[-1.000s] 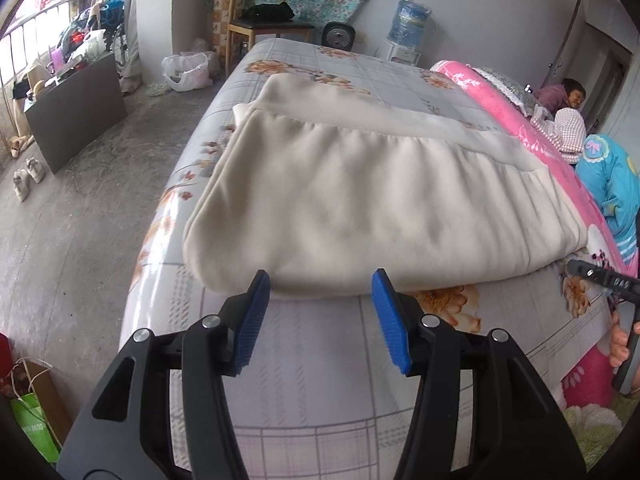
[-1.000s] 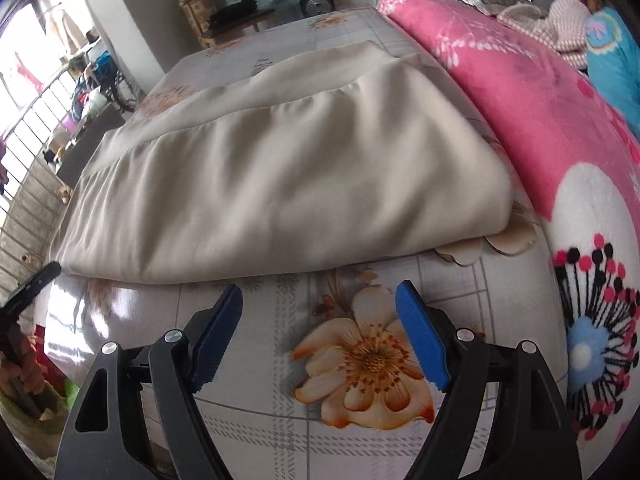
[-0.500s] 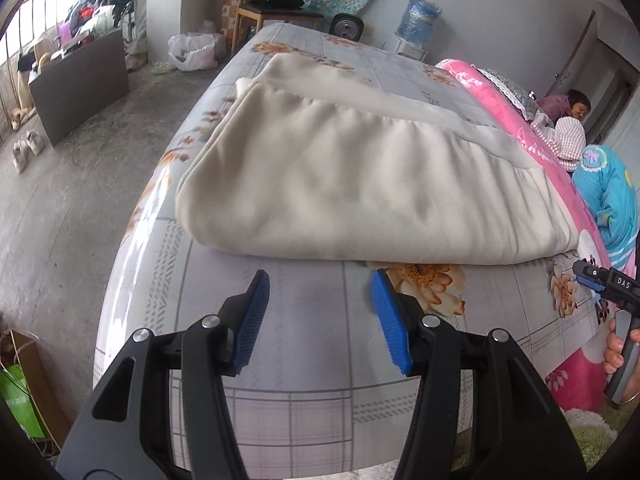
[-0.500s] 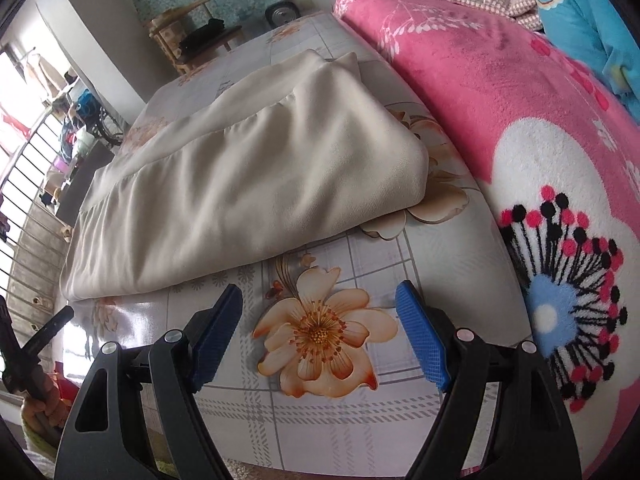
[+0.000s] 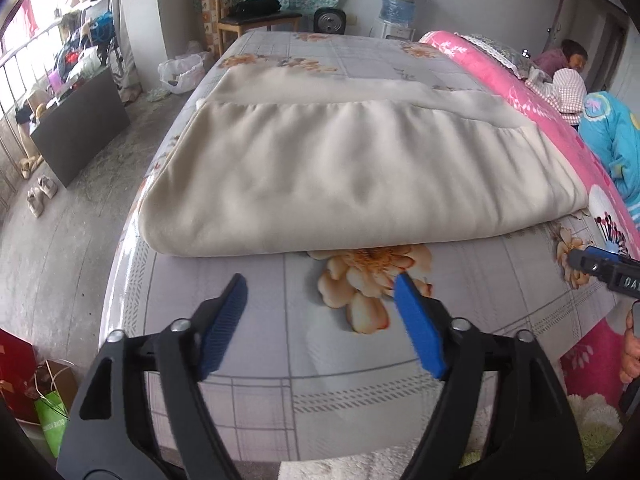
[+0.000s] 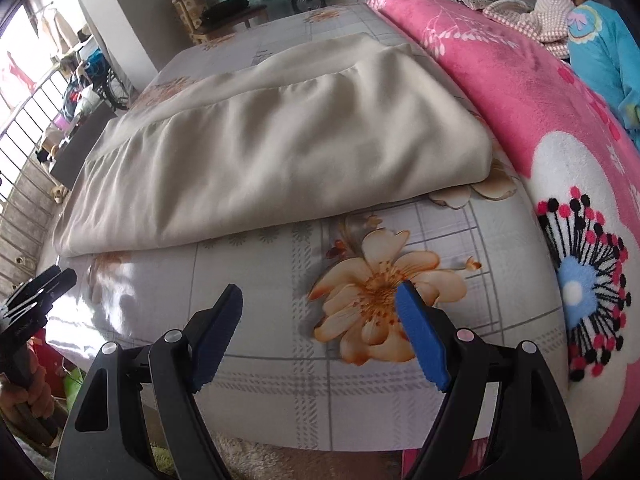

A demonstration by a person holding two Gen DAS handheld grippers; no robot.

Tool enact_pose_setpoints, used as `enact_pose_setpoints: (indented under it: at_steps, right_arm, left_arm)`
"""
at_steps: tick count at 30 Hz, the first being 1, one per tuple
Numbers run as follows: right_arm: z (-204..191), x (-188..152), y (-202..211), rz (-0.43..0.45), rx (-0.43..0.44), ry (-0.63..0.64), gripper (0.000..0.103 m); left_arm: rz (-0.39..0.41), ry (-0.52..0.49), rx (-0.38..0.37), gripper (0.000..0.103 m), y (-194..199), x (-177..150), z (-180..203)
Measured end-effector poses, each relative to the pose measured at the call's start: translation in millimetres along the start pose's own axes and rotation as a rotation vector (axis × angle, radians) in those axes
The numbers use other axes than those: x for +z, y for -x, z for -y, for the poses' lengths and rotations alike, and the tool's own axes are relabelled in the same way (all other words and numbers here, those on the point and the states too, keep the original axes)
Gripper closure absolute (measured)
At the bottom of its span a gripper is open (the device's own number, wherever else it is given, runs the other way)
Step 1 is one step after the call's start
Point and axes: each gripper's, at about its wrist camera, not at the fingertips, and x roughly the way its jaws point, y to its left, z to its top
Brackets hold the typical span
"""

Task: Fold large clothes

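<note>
Since the cream garment already lies folded at twelve o'clock, your left gripper and right gripper hover wide-jawed, empty, over the bedsheet.

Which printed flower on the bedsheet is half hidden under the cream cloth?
The orange flower just past the left gripper: its top petals go under the cream cloth. The other flowers lie uncovered.

The folded garment lies on the bed. A blanket lies to its right. A chair stands behind the bed.
</note>
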Motion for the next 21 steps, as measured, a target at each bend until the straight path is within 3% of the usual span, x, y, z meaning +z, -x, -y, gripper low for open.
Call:
enact_pose_setpoints:
  at_steps: [10,16,21]
  right_arm:
    - [-41.9,-4.3,60.4,0.195,-0.052,0.069,0.008]
    - [-53.1,-4.1,94.4,0.300,-0.118,0.076,0.006]
    - [-62.0,-9.3,102.1,0.319,-0.166,0.089,0.006]
  left_arm:
    - [0.108,0.044,0.037,0.010,51.3,10.3,23.2]
    - [0.163,0.012,0.113,0.009,73.2,16.7,38.8]
    - [0.146,-0.034,0.169,0.009,77.0,14.4,56.8]
